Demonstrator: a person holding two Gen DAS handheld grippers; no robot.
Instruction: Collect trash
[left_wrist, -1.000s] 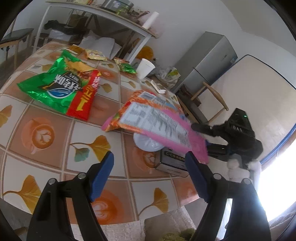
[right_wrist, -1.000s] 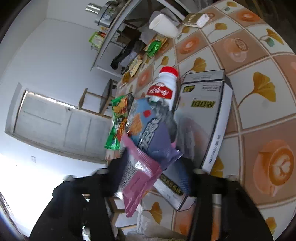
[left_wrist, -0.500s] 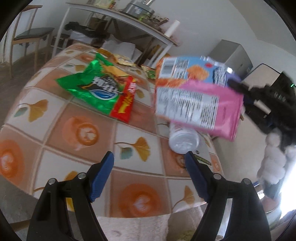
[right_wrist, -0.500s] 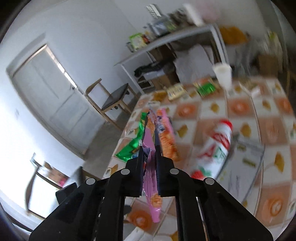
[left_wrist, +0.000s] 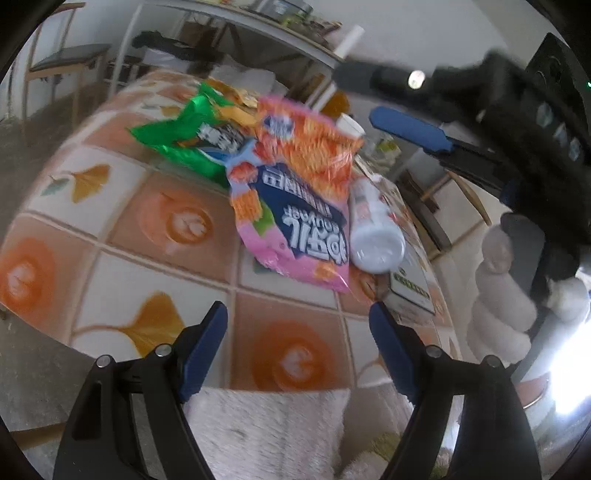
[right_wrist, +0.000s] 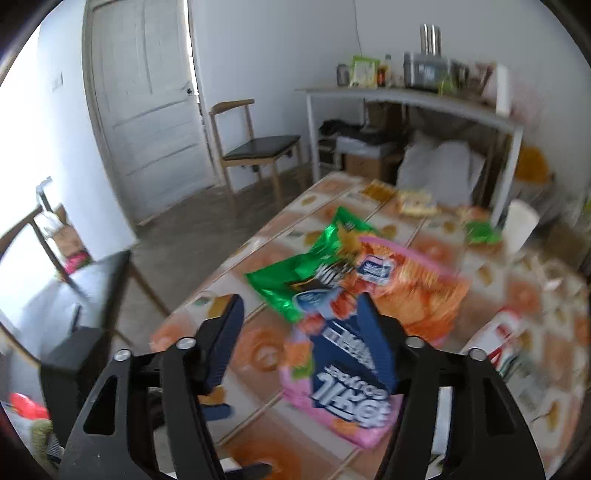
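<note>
A pink and orange snack bag (left_wrist: 295, 199) lies flat on the tiled table (left_wrist: 110, 236), overlapping a green snack bag (left_wrist: 177, 144). It also shows in the right wrist view (right_wrist: 373, 332), with the green bag (right_wrist: 295, 280) behind it. My left gripper (left_wrist: 297, 332) is open and empty at the table's near edge. My right gripper (right_wrist: 299, 332) is open and empty above the pink bag; it shows in the left wrist view at upper right.
A white bottle (left_wrist: 373, 225) lies right of the pink bag beside a white box (left_wrist: 410, 280). A white cup (right_wrist: 521, 225) and small wrappers (right_wrist: 413, 203) sit farther back. Chairs (right_wrist: 258, 147) and a side table (right_wrist: 406, 99) stand beyond.
My right gripper opened and let go of the pink bag, which dropped onto the table. The left gripper stayed open near the table edge.
</note>
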